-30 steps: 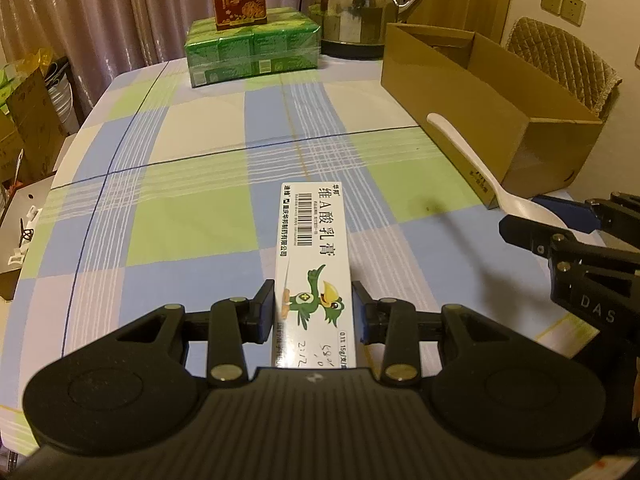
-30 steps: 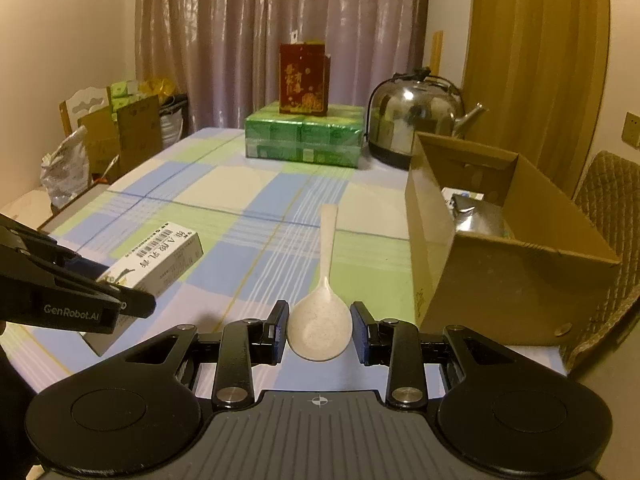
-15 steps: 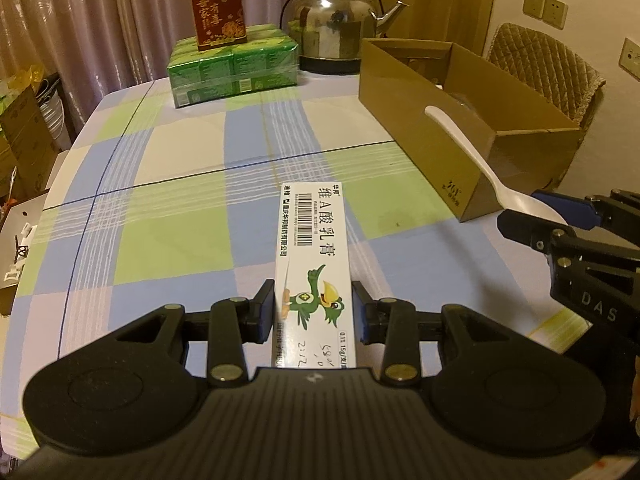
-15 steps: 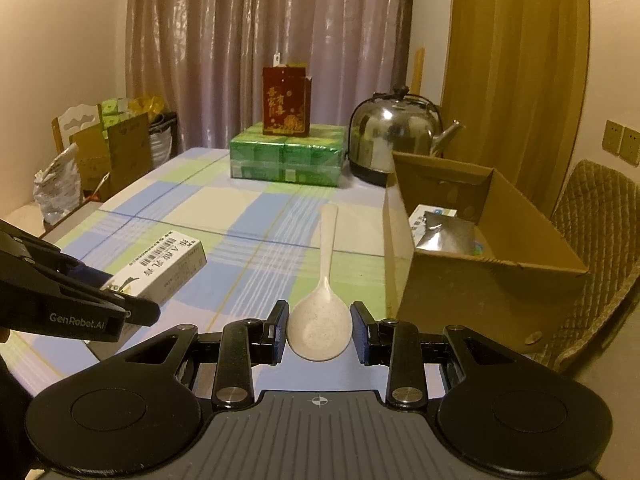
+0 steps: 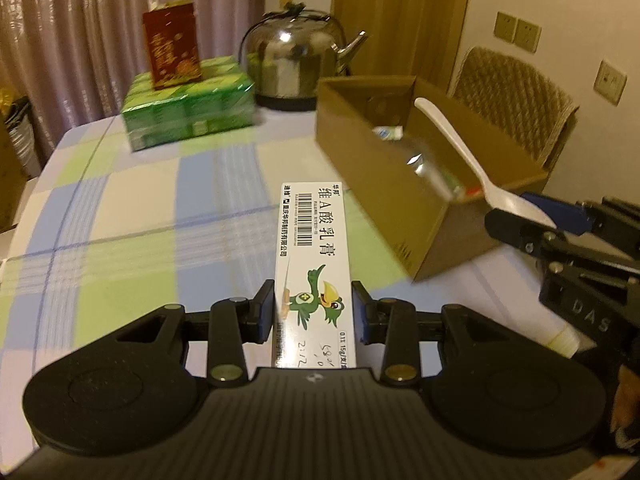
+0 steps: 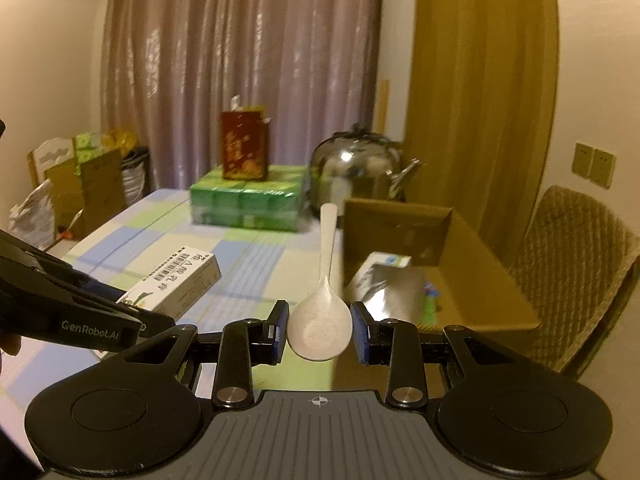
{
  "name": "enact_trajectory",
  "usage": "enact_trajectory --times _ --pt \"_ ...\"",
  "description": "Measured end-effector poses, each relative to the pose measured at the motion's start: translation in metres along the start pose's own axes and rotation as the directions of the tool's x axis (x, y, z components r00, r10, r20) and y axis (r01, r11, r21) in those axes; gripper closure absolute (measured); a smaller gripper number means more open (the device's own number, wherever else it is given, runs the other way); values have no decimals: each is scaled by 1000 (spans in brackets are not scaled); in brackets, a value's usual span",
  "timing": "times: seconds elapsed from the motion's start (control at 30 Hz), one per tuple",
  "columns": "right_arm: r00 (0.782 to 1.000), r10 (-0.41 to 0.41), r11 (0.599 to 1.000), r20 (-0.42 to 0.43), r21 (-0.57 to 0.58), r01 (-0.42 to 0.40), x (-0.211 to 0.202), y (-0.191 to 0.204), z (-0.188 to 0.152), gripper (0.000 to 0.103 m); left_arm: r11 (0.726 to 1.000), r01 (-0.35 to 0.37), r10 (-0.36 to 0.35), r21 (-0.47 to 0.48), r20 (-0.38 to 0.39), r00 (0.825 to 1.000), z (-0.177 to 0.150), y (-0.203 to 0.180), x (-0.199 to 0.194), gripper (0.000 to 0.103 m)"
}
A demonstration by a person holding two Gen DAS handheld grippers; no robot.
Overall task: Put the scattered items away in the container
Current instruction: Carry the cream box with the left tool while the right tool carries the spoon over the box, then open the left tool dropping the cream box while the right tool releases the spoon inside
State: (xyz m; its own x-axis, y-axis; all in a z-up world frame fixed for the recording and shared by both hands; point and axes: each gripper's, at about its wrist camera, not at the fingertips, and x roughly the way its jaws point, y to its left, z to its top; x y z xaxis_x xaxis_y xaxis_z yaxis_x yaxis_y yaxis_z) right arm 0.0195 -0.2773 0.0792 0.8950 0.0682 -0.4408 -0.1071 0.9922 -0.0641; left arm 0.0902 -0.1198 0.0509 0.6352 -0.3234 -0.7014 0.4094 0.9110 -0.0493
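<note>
1. Checked tablecloth (image 5: 132, 216) in blue, green and cream fills the left of the left wrist view, with purple curtains behind. So it's a dining table setup.

2. Cardboard box (image 5: 384, 184) is the container. It sits open-topped in the upper right of that view, and in the right wrist view it's right of centre (image 6: 476, 264), already holding a silvery packet and a few small bits.

3. White spoon (image 6: 322, 318) is pinched at the bowl by the right gripper (image 6: 320, 324), jaws clenched on it. The handle runs straight up the frame, pointing away from the camera, and the box's near left wall is just to its right.

4. From the left wrist view the spoon (image 5: 460, 148) crosses diagonally over the box opening, handle tip toward the upper left. Looks like the right hand is the nearer one to the box, so I'd guess the spoon goes in first, moving right and forward.

5. Ointment carton (image 5: 314, 268) is clamped at its near end by the left gripper (image 5: 314, 316). Long axis points up the frame, barcode end farthest out.

6. That carton is above the cloth, with the box up and to the right of it, so it needs a swing to the right.

7. Stuff at the back (kettle (image 5: 296, 60), green packs (image 5: 188, 112), red box (image 5: 172, 44)) is well apart from all this.
</note>
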Motion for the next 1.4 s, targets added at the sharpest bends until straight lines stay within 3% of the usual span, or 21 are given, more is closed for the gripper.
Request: enact_trajectory --times 0.37,0.57,0.8,1.13,1.2,1.23,1.4 --pt "995 -101 995 18 -17 101 34 -75 30 73 990 140 -139 -12 40 989 80 -49 41 70" --pt "991 -136 991 -2 -16 136 60 -110 36 73 986 164 -164 -7 33 986 113 -73 76 70" --pt "990 -138 990 -38 0 139 86 -136 34 73 986 166 -166 6 6 986 130 -90 119 70" --pt "988 -138 990 -65 5 139 110 -146 27 73 986 163 -163 35 -5 987 143 -109 149 70" --pt "988 -139 990 -72 5 139 113 -146 25 73 986 161 -160 54 -10 987 144 -112 154 63" --pt "987 -140 990 -75 4 140 115 -147 24 73 985 161 -161 54 -5 987 145 -113 154 49" --pt "986 -140 990 -89 3 141 116 -149 20 73 986 149 -150 79 10 989 143 -111 150 48"
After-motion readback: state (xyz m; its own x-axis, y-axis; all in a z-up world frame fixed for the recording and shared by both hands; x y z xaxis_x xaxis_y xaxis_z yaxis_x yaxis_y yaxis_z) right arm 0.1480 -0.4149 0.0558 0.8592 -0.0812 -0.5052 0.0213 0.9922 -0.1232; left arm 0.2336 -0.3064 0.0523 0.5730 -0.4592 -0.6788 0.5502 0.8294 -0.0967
